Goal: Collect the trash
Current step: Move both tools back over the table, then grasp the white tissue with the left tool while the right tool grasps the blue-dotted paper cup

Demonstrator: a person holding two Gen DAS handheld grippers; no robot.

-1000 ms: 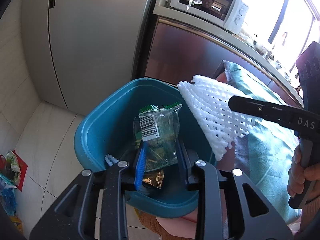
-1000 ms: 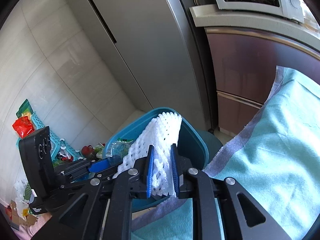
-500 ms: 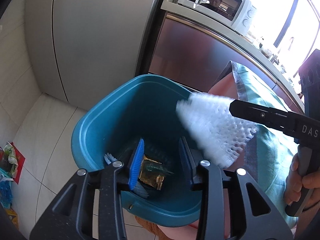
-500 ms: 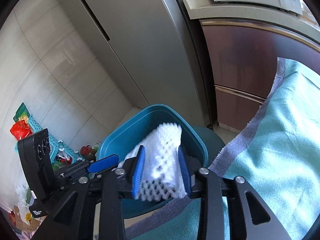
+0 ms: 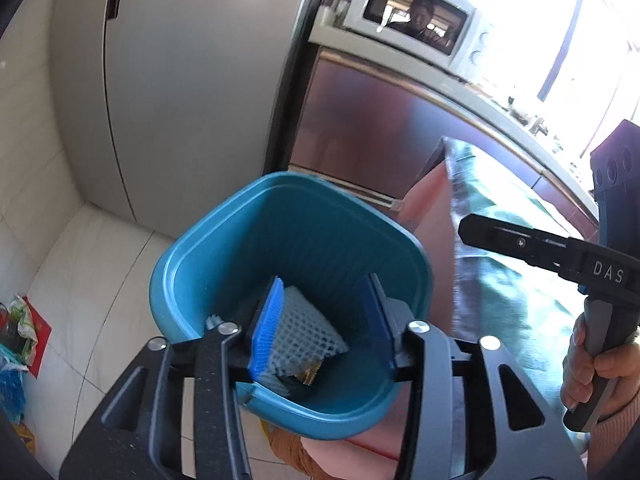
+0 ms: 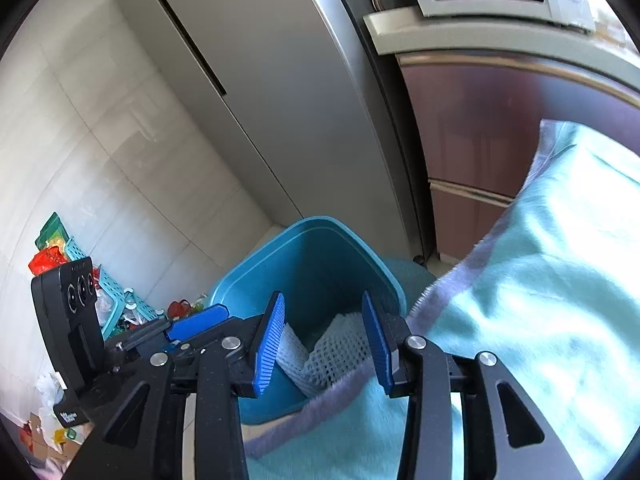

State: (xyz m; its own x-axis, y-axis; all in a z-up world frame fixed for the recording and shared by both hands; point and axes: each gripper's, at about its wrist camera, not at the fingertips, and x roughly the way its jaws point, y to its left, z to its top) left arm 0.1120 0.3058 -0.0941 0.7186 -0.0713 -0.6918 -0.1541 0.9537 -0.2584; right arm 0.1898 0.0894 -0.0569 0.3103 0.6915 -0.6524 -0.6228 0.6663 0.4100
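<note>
Teal bin (image 5: pixel 224 248): stood on the floor beside a grey refrigerator (image 5: pixel 180 80), at the near edge of a table under a light-blue cloth (image 6: pixel 540 280). Contents: white foam net (image 6: pixel 336 352) lying at the bottom, over a gold wrapper (image 5: pixel 308 372) (only partly visible). Left hand-held gripper (image 5: pixel 324 328): above the bin, jaws opening, blue pads apart, nothing between them. Right hand-held gripper (image 6: pixel 324 344): likewise above the bin, jaws opening, empty, the net well below its pads. Microwave (image 5: pixel 416 28): far right, on a counter.
</note>
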